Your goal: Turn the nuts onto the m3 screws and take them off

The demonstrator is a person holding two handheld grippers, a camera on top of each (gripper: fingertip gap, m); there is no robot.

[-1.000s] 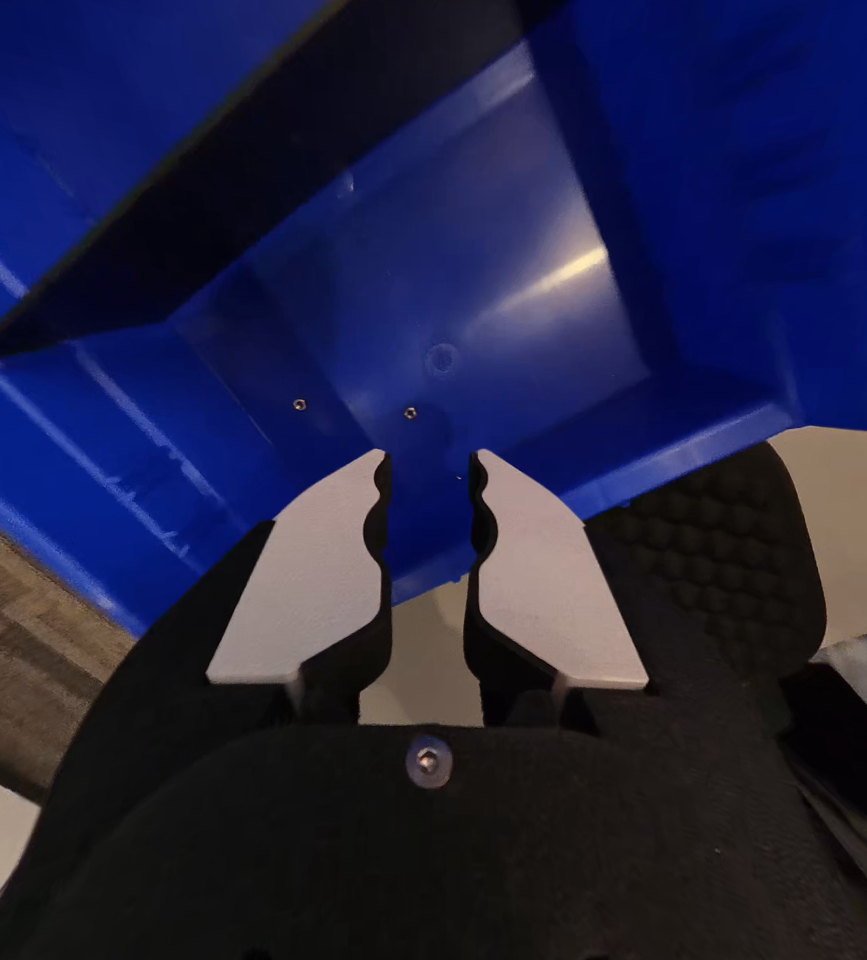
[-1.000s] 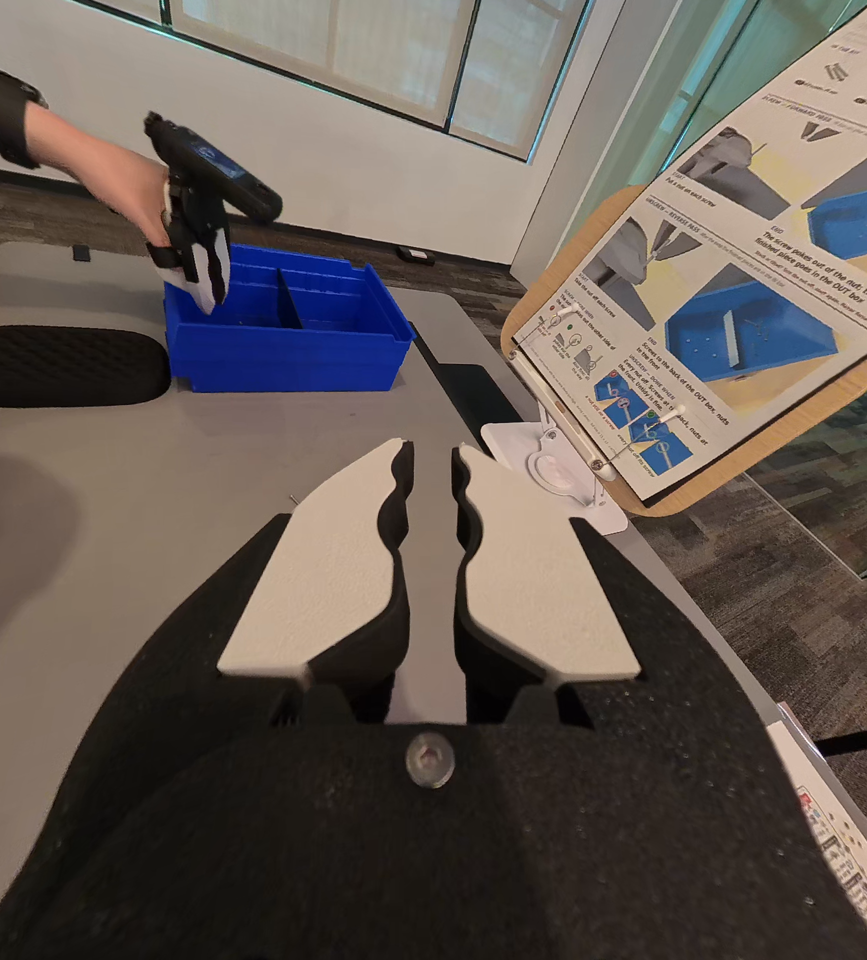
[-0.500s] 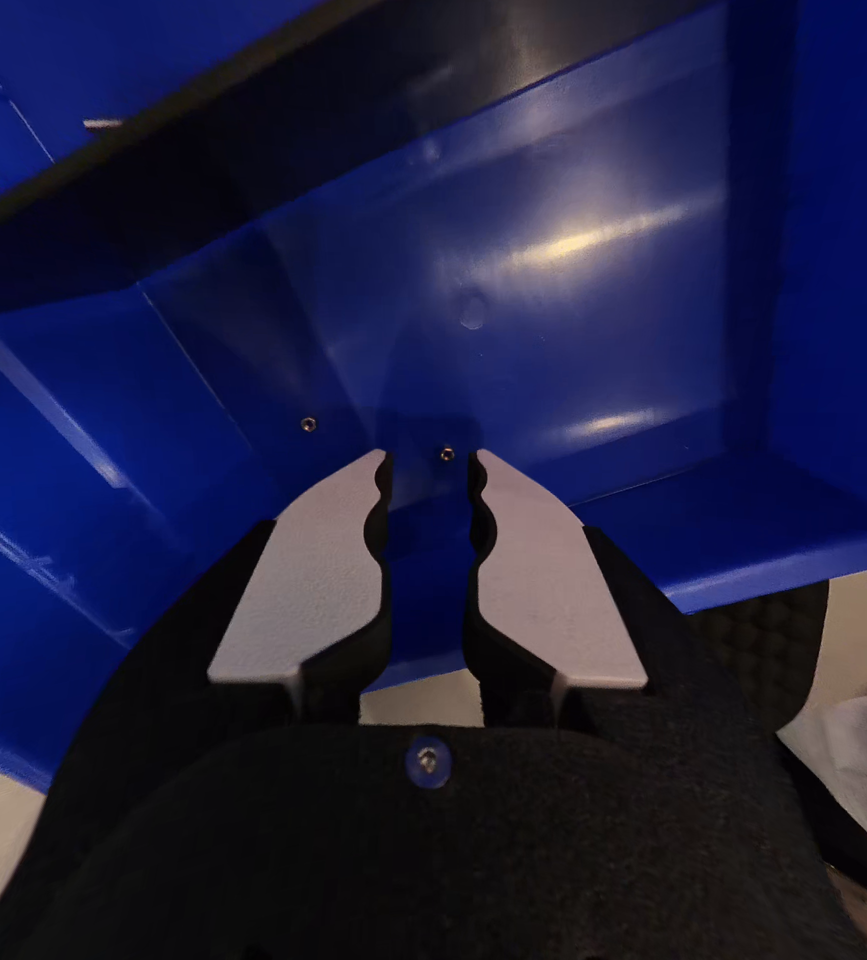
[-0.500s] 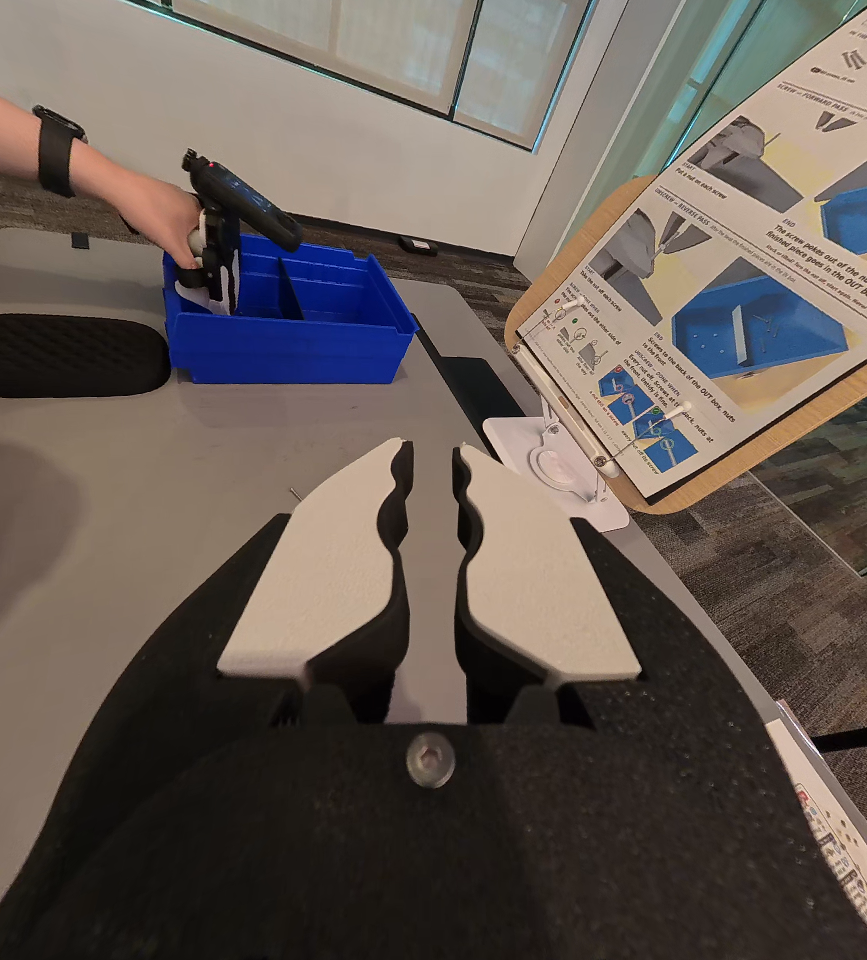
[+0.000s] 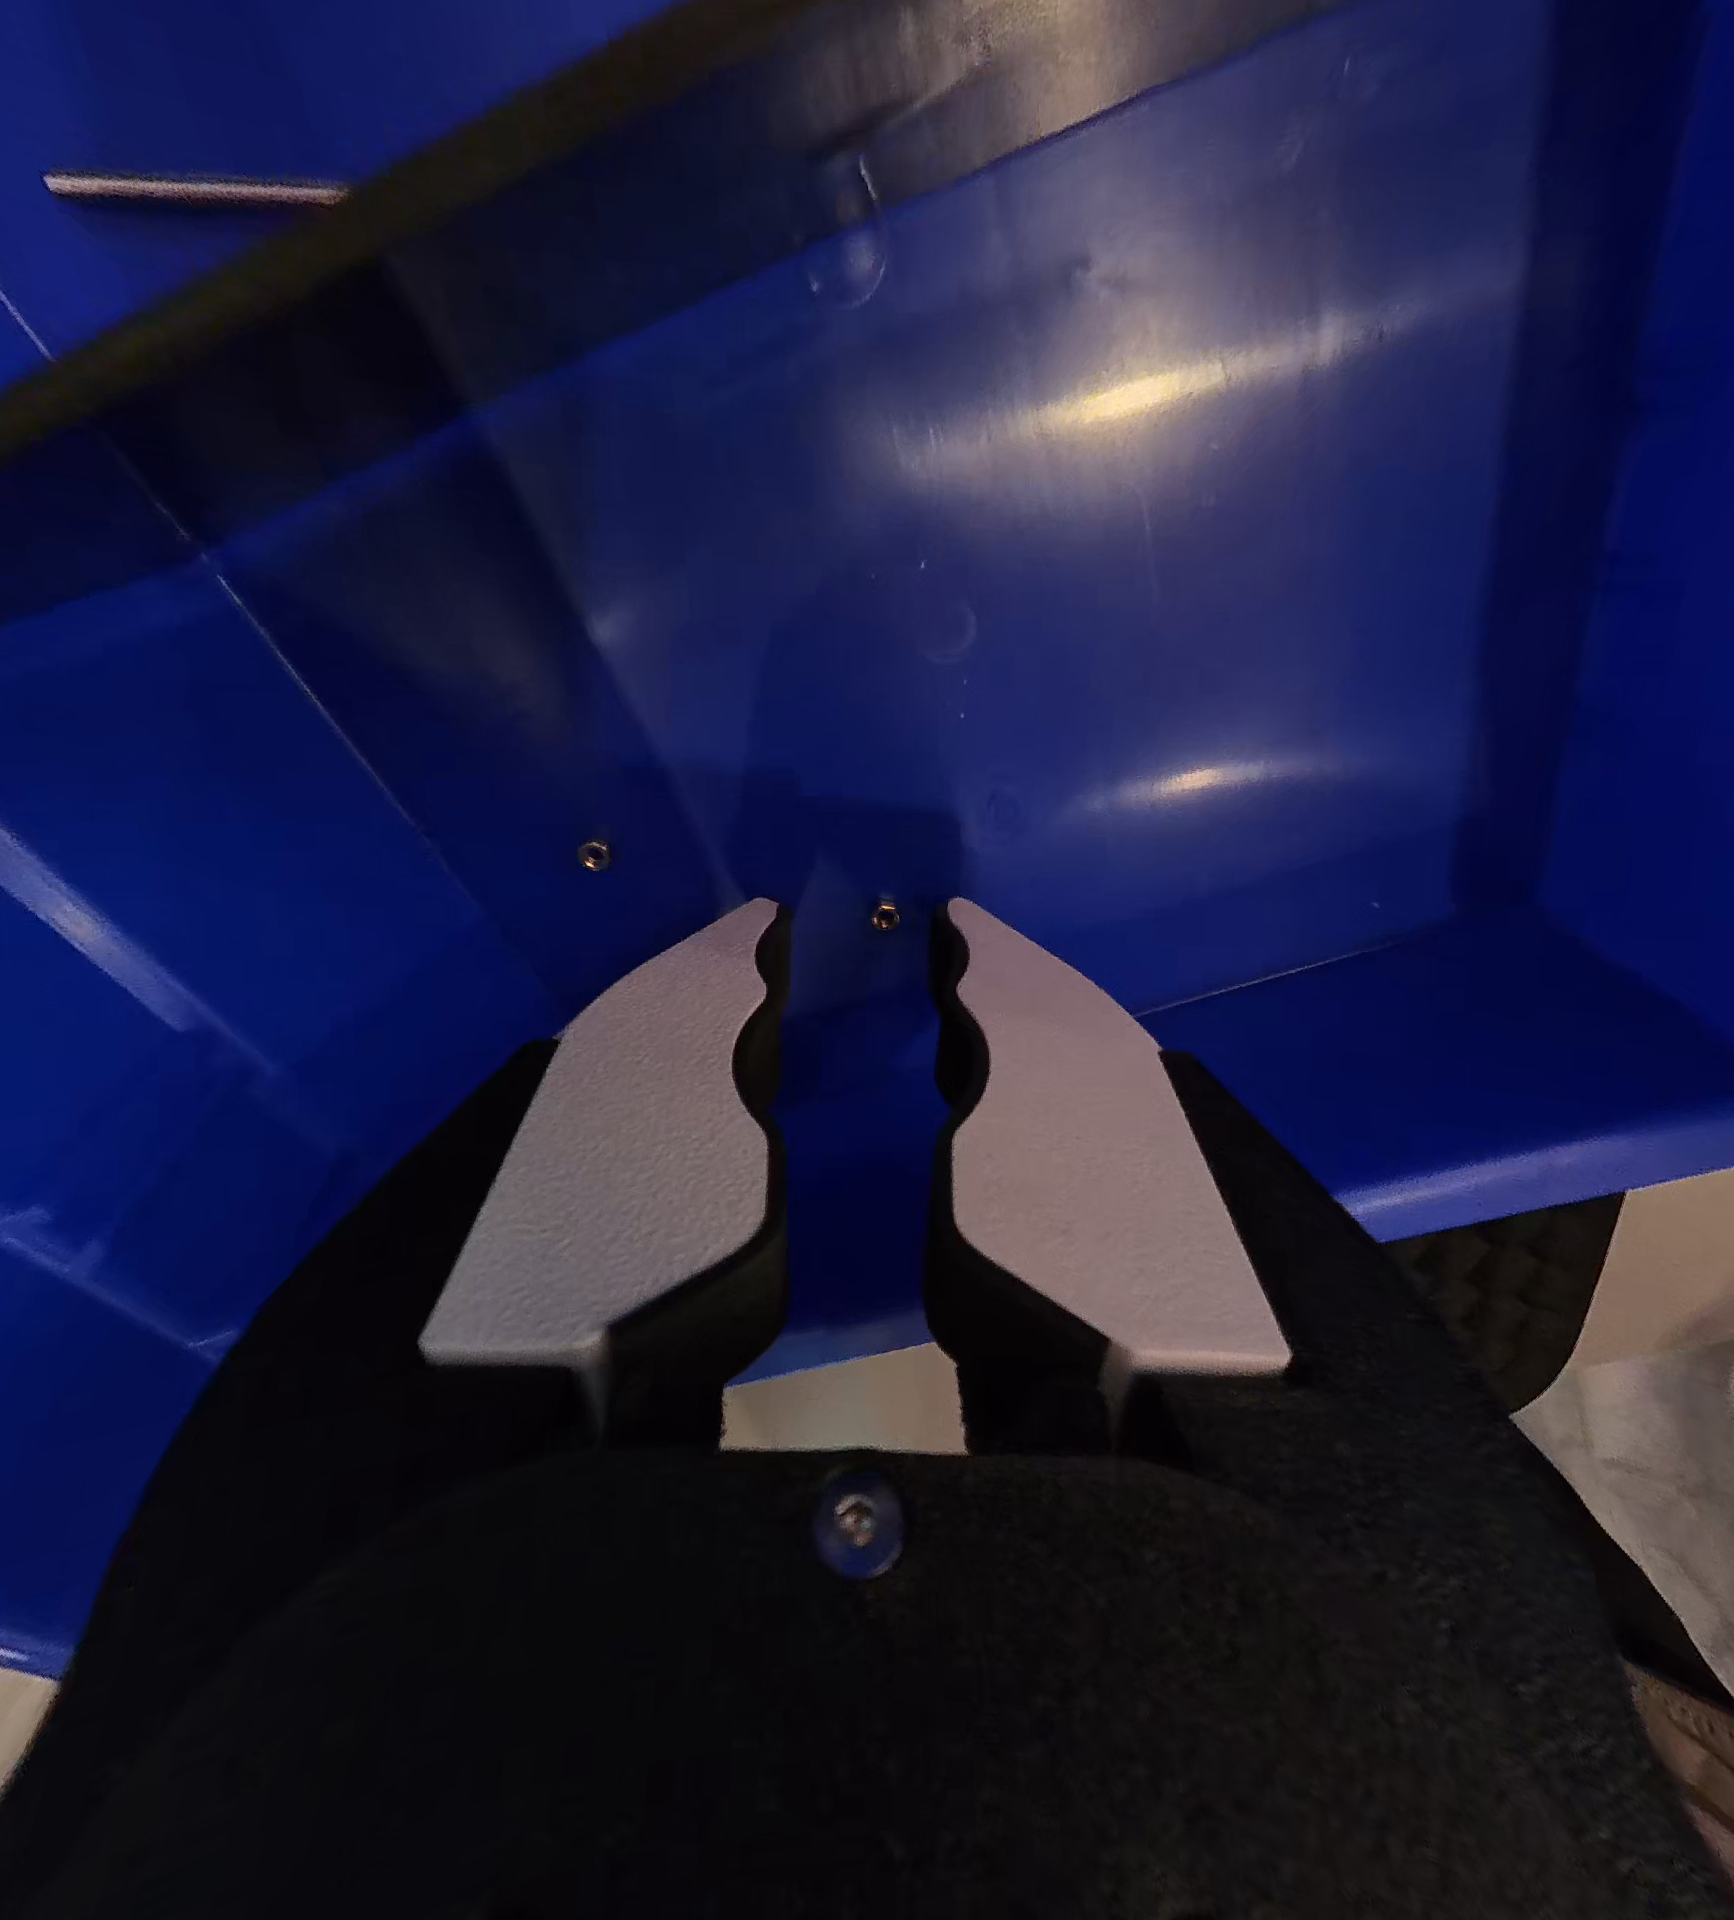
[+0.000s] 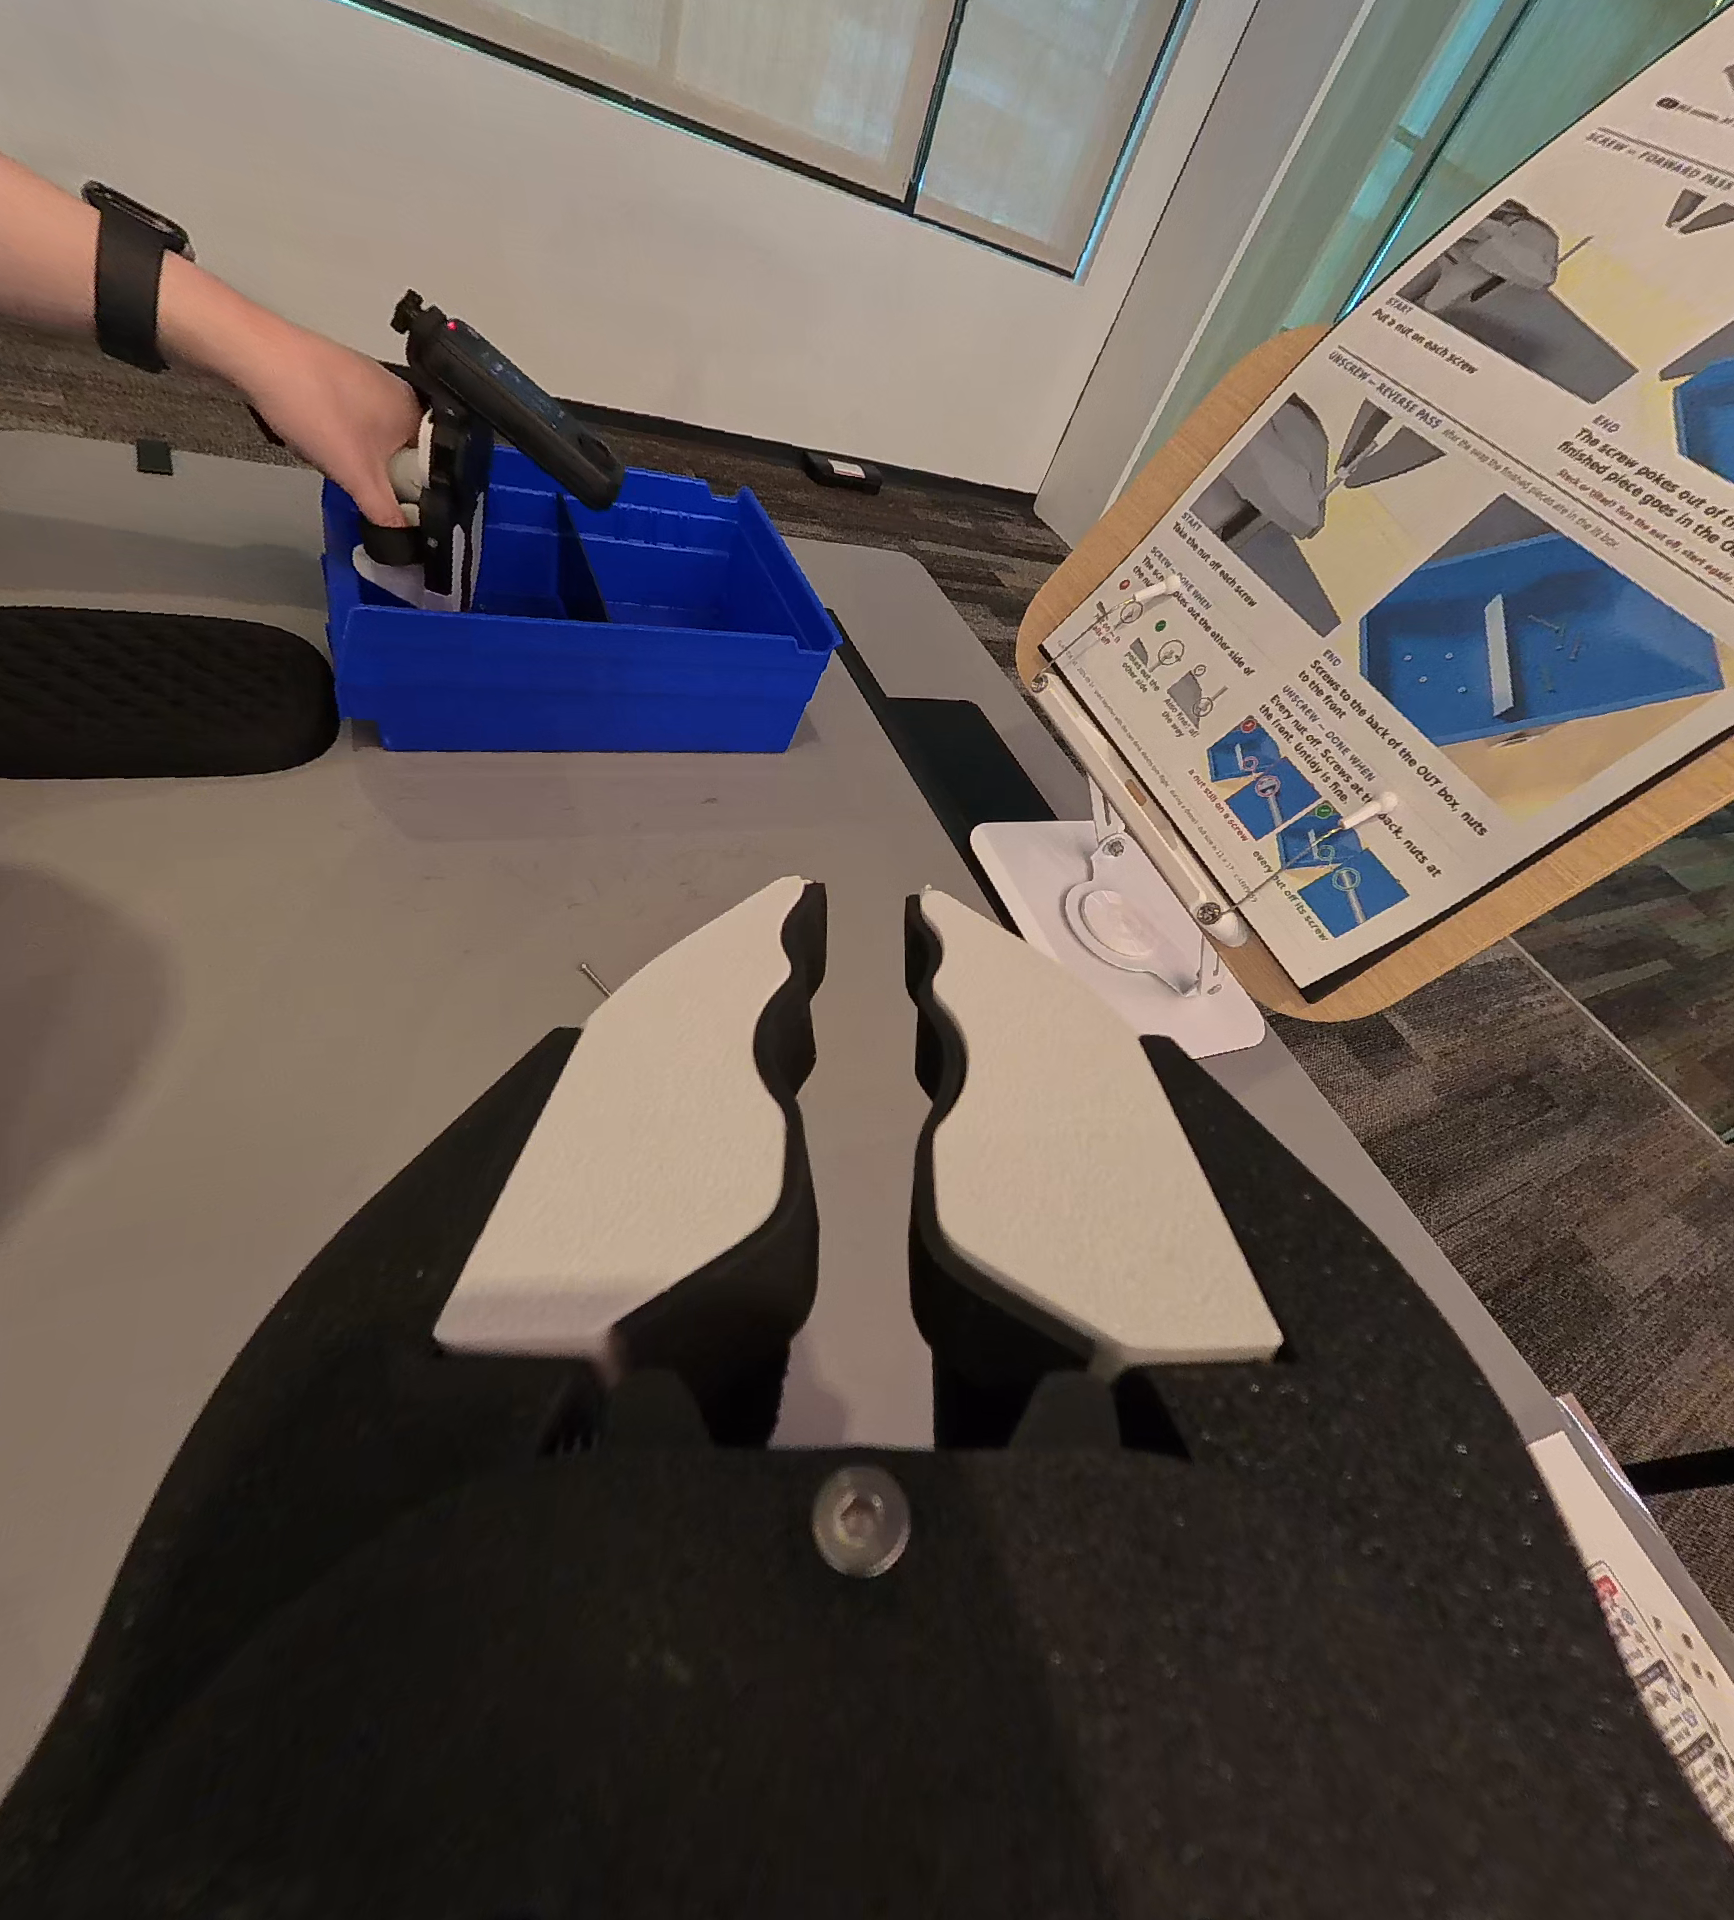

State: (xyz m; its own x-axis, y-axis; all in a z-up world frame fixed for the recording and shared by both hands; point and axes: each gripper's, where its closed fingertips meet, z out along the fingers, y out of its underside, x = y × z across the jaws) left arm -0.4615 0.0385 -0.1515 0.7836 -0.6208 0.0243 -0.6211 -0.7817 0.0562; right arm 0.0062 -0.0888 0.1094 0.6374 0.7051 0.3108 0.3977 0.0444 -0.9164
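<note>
On grey table [image 6: 343,935], blue bin [image 6: 572,675], patterned carpet [image 6: 1621,1195], possibly glass partitions.

Dim, glare-streaked blue bin [image 5: 1206,520] interior; bright daylit room, fisheye-bent edges.

**Two nuts on the bin floor, a screw past the divider**

Down in the blue bin [image 5: 1258,436], one small metal nut [image 5: 884,915] lies flat, hole up, right off the tips of the left claw [image 5: 861,914], whose jaws stand apart. A second nut [image 5: 594,854] lies flat to its left, apart from it. Beyond the black divider [image 5: 343,312], a slim screw [image 5: 198,189] lies on its side, blurred.
</note>
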